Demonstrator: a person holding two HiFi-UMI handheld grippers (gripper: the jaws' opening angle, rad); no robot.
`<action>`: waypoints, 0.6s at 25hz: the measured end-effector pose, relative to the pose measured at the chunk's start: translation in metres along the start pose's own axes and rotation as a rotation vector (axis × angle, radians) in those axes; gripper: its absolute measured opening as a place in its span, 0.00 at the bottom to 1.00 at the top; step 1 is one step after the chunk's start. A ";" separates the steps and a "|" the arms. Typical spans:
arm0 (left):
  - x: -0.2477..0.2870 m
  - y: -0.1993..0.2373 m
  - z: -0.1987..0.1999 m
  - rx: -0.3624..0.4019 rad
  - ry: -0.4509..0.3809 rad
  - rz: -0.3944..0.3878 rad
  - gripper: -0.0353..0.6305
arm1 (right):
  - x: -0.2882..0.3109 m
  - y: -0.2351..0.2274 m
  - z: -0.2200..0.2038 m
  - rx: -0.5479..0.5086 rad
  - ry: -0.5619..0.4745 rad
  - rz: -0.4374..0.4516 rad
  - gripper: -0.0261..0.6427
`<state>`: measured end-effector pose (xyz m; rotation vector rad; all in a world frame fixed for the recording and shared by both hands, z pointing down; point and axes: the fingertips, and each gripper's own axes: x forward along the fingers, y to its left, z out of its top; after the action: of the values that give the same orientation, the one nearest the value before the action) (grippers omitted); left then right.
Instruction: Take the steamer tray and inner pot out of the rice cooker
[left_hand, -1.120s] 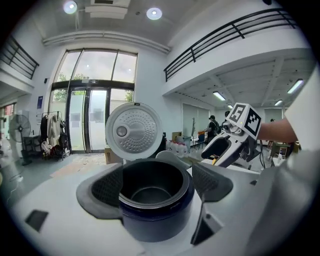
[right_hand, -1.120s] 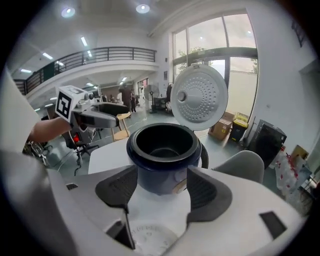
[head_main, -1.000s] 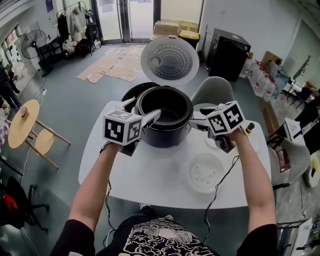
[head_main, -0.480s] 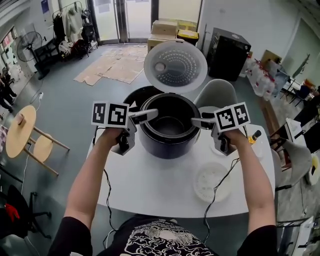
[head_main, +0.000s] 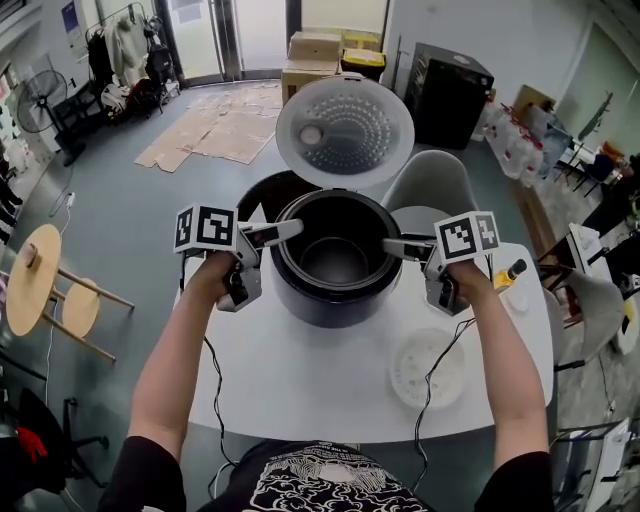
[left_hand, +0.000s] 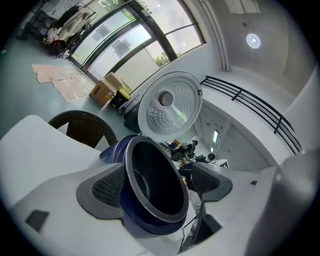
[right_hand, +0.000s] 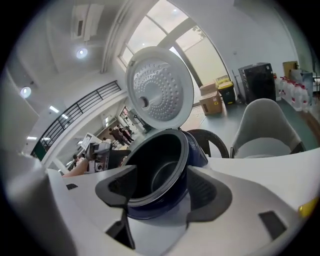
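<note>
The white steamer tray (head_main: 428, 368) already lies on the bench (head_main: 300, 370), nearest the person. Beyond it, the left gripper (head_main: 288, 230) and right gripper (head_main: 393, 245) flank the rice cooker (head_main: 320, 305). Both have their jaws wide apart astride its rim and grip nothing, apparently lining up to lift the inner pot (head_main: 335, 262) seated inside. Behind, the raised lid (head_main: 345, 130) leaves the way upward clear.

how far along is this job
Done: the lid is up and the tray lies on the table beside the cooker. In hand: the left tool and right tool, both open, straddle the rim of the pot on opposite sides. Left: grip it and lift it out.
</note>
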<state>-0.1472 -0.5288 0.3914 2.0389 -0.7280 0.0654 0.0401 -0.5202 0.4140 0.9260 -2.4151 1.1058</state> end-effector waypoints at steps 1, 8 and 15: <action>0.001 0.003 -0.001 -0.013 0.001 -0.006 0.68 | 0.002 -0.002 -0.002 0.011 0.001 0.005 0.52; 0.008 0.012 -0.002 -0.058 0.019 -0.062 0.68 | 0.017 -0.010 -0.003 0.050 -0.004 0.041 0.52; 0.008 0.013 -0.003 -0.084 0.045 -0.073 0.68 | 0.017 -0.014 -0.004 0.162 0.000 0.062 0.42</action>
<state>-0.1464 -0.5351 0.4062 1.9757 -0.6176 0.0374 0.0367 -0.5311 0.4336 0.9058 -2.3971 1.3408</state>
